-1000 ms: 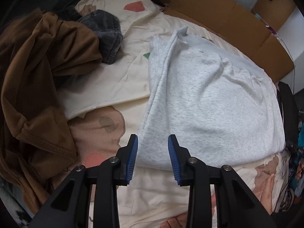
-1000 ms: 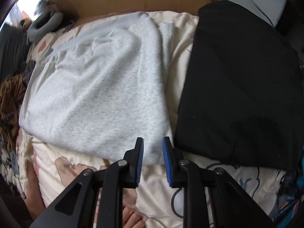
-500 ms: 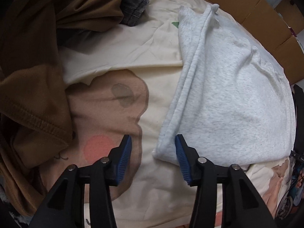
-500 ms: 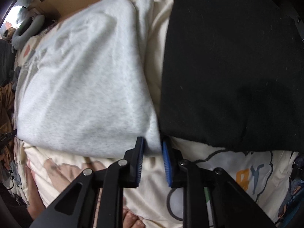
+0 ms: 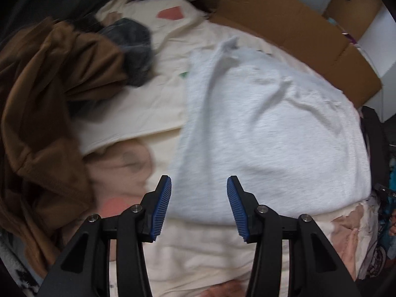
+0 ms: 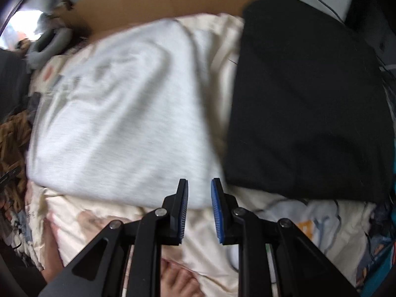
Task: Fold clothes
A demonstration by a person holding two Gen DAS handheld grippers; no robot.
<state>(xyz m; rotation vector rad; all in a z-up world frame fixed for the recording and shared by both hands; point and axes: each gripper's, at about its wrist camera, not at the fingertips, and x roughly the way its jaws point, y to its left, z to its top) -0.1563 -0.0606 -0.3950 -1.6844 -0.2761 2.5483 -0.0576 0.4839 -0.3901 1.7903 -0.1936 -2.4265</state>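
Gripping the near hem of the light grey sweatshirt (image 5: 267, 128) at both corners looks like the step in hand, and doing it well calls for each tool to bite only the folded layers of the garment and not the cream printed bedsheet (image 5: 203, 245) under it. The sweatshirt lies flat, already folded to a rough rectangle, in the middle of the bed, with a folded black garment (image 6: 309, 99) just beside it on the right and a heap of brown clothing (image 5: 49, 104) and a dark grey piece (image 5: 133, 47) well off to the left; a cardboard sheet (image 5: 292, 34) stands along the far edge. The left tool (image 5: 199, 208) hangs above the sweatshirt's near left corner, pointing steeply down, its jaws about half spread after just opening further, and nothing is between the blue pads (image 5: 162, 208). The right tool (image 6: 199, 210) hovers above the near right corner, also pointing steeply down, its jaws narrow but parted, and it holds nothing. Both views are smeared by motion. My judgement is that both tools should come down level with each other, so that the hem lifts evenly and the fold stays square, and the right one should keep clear of the black garment's edge.
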